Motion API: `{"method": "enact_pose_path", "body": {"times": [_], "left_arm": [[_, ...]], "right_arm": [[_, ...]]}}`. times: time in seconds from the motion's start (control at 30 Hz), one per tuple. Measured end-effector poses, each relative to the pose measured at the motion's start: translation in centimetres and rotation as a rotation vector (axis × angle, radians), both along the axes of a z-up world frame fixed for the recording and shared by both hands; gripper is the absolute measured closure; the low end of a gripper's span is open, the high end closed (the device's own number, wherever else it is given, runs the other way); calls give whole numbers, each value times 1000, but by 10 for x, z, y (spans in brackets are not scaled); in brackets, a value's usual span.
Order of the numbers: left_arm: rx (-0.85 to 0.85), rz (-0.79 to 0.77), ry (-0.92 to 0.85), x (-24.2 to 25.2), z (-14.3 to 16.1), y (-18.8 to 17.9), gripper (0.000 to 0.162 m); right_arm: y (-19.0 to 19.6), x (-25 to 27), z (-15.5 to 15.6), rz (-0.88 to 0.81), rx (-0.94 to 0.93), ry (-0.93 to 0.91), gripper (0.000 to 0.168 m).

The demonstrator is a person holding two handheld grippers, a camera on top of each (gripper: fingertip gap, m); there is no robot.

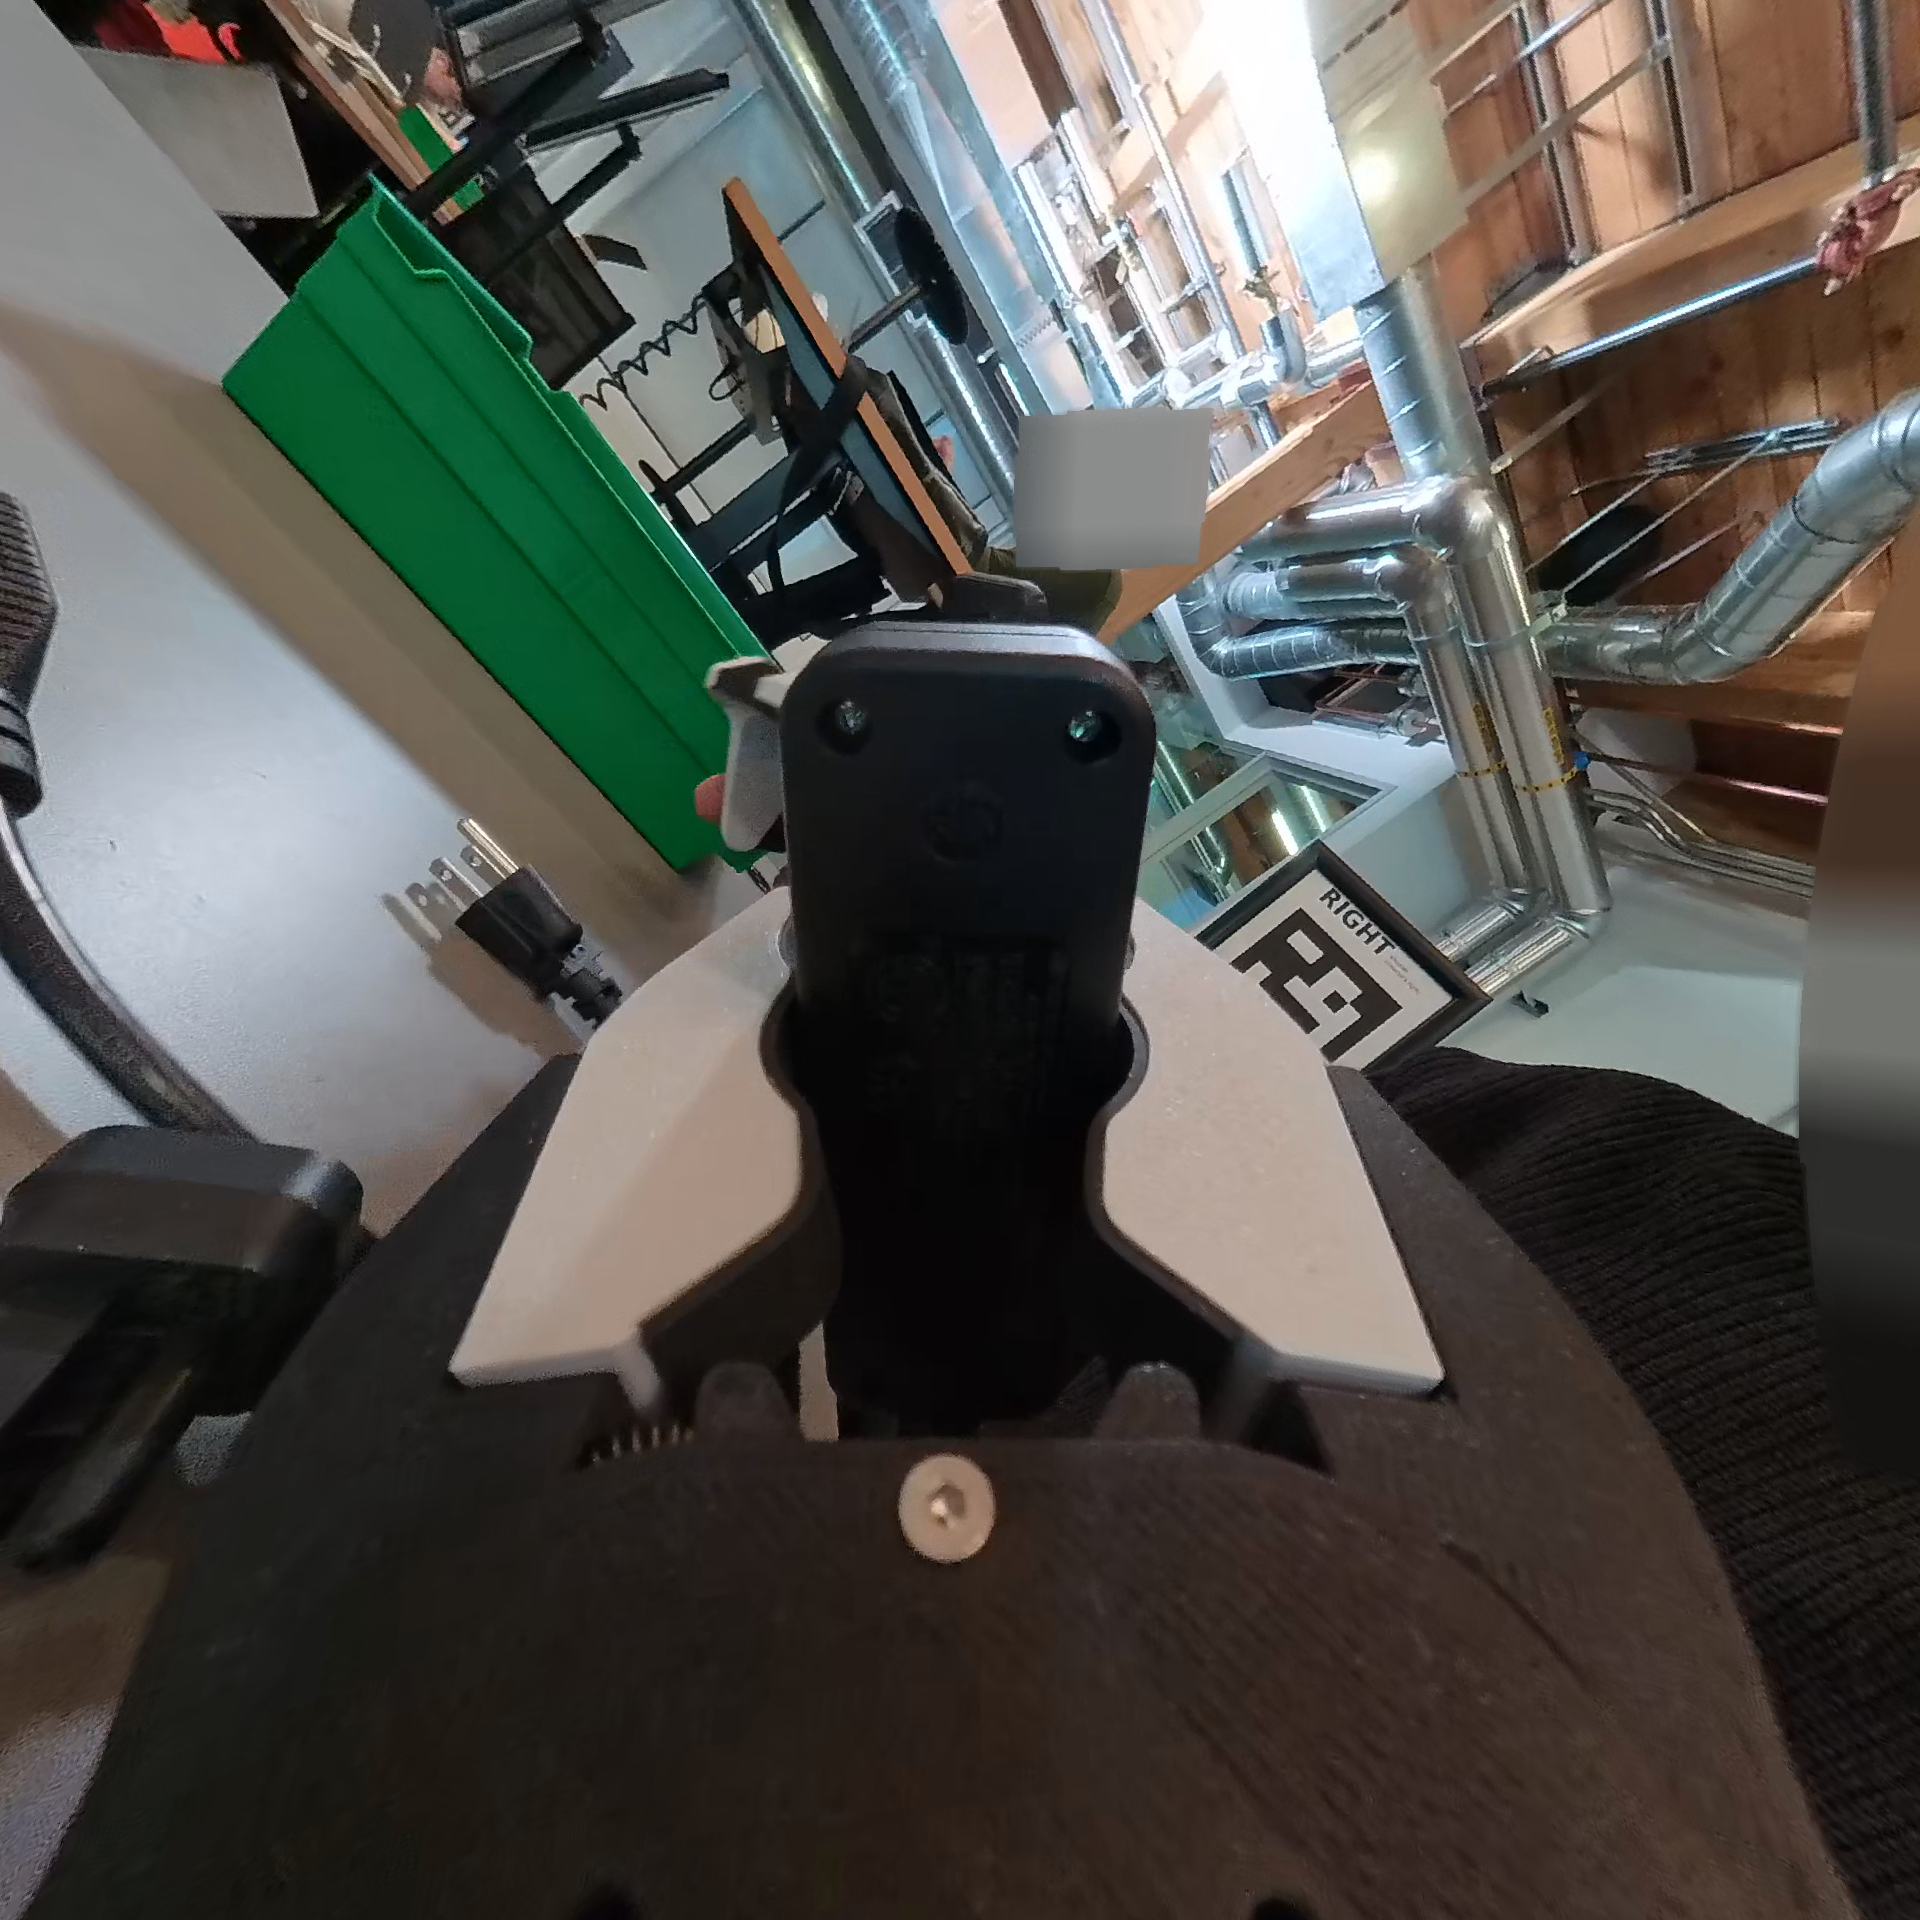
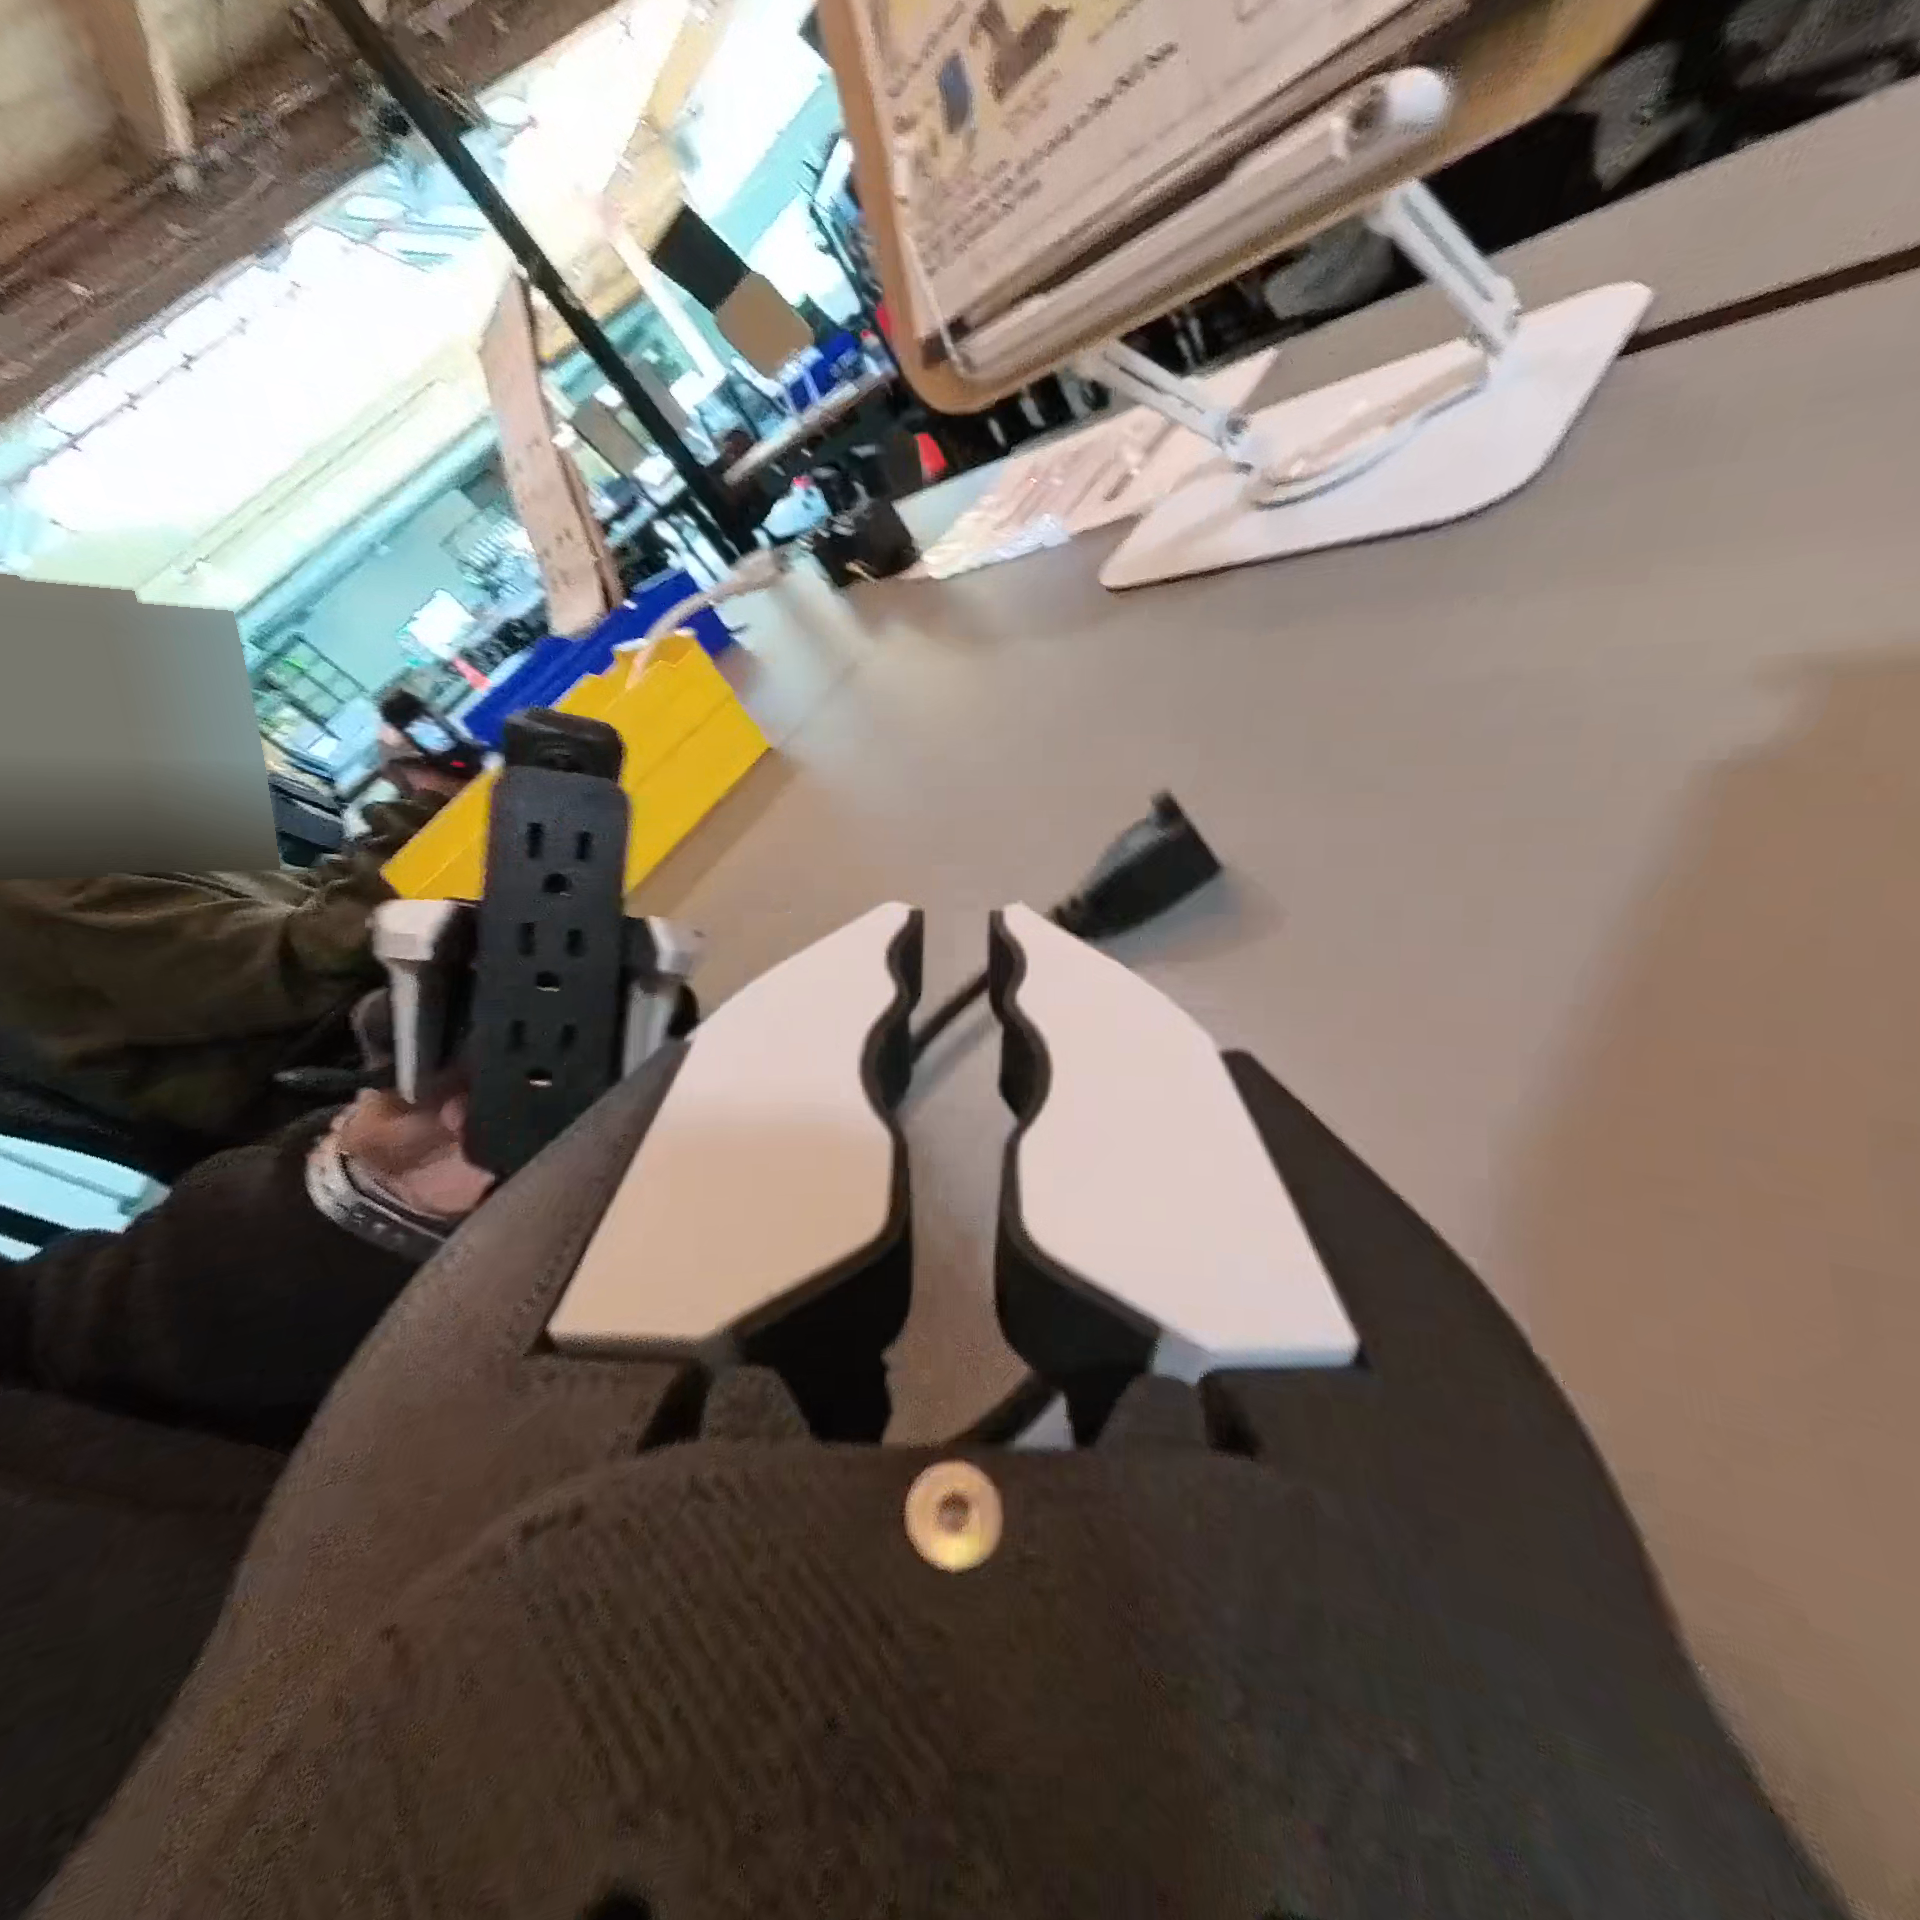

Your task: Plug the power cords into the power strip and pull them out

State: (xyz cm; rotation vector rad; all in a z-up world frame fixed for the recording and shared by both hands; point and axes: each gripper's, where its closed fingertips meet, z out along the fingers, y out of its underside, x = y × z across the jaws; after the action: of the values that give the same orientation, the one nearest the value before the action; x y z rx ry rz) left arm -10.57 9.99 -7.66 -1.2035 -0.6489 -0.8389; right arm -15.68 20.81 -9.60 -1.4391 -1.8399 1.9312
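My left gripper (image 1: pixel 961 935) is shut on a black power strip (image 1: pixel 966 748) and holds it upright above the grey table (image 1: pixel 260 748); this view shows the strip's screwed back. In the right wrist view the strip (image 2: pixel 551 935) shows its outlet face at the left, with no plug in it. My right gripper (image 2: pixel 956 920) is low over the table, fingers a narrow gap apart. A black cord (image 2: pixel 935 1029) runs under that gap to a black plug (image 2: pixel 1143 868) lying just beyond. A three-prong plug (image 1: pixel 509 914) lies on the table left of the strip.
A second black plug (image 1: pixel 156 1278) with a thick cable (image 1: pixel 73 987) lies at the near left. A green bin (image 1: pixel 488 520) stands behind. A yellow bin (image 2: pixel 665 748), a blue bin (image 2: pixel 582 655) and a board on a white stand (image 2: pixel 1382 436) stand farther off. A person's sleeve (image 2: pixel 156 966) is at left.
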Motion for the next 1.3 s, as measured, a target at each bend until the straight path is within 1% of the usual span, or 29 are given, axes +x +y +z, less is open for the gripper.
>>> {"method": "enact_pose_path", "body": {"times": [0.07, 0.13, 0.2, 0.27, 0.3, 0.33, 0.37, 0.4, 0.43, 0.5, 0.57, 0.63, 0.7, 0.73, 0.77, 0.83, 0.93, 1.03, 1.1, 1.2, 1.3], "left_arm": [[-7, 1, 1, 0, -1, 1, 110], [-11, 2, 0, 0, -2, 1, 110], [-18, 3, -4, -1, -4, 2, 110], [-30, 10, -6, -2, -6, 3, 110], [-37, 16, -3, -2, -7, 4, 110], [-42, 21, 3, -3, -8, 4, 110], [-50, 24, 11, -2, -8, 4, 110], [-61, 29, 22, -2, -9, 4, 109], [-74, 37, 36, -3, -9, 4, 108], [-101, 53, 66, -5, -8, 2, 110], [-117, 64, 82, -8, -7, -3, 110], [-96, 73, 73, -12, -3, -9, 109], [-70, 59, 56, -13, 1, -14, 109], [-73, 50, 50, -13, 0, -14, 109], [-77, 48, 46, -13, -1, -14, 109], [-76, 50, 28, -11, -1, -9, 110], [-69, 59, 11, -4, 0, 2, 110], [-48, 86, -11, 0, 2, 10, 110], [-14, 91, -16, 1, 8, 8, 110], [34, 101, 3, -1, 19, 0, 109], [28, 111, 4, -3, 19, -2, 109]], "right_arm": [[17, 2, -27, -45, 158, -102, 148], [25, 12, -53, -57, 282, -208, 132], [19, 23, -68, -47, 282, -280, 127], [3, 32, -80, -8, 258, -346, 118], [-2, 34, -88, 4, 305, -368, 114], [-3, 34, -97, 2, 396, -365, 111], [-1, 31, -102, -14, 495, -335, 121], [2, 28, -105, -34, 581, -306, 123], [4, 25, -107, -41, 658, -284, 129], [3, 24, -109, -29, 762, -246, 132], [1, 23, -109, 0, 795, -218, 133], [-2, 24, -105, 26, 747, -200, 134], [-9, 22, -84, 37, 673, -96, 135], [-11, 20, -70, 22, 667, -17, 136], [-12, 18, -55, 2, 704, 80, 137], [-16, 18, -31, -47, 888, 273, 138], [-41, 28, -5, -78, 1161, 549, 139], [-75, 41, 14, -71, 1301, 778, 140], [-89, 46, 23, -65, 1380, 881, 141], [-96, 46, 21, -58, 1513, 970, 141], [-104, 50, 20, -45, 1574, 1070, 142]]}}
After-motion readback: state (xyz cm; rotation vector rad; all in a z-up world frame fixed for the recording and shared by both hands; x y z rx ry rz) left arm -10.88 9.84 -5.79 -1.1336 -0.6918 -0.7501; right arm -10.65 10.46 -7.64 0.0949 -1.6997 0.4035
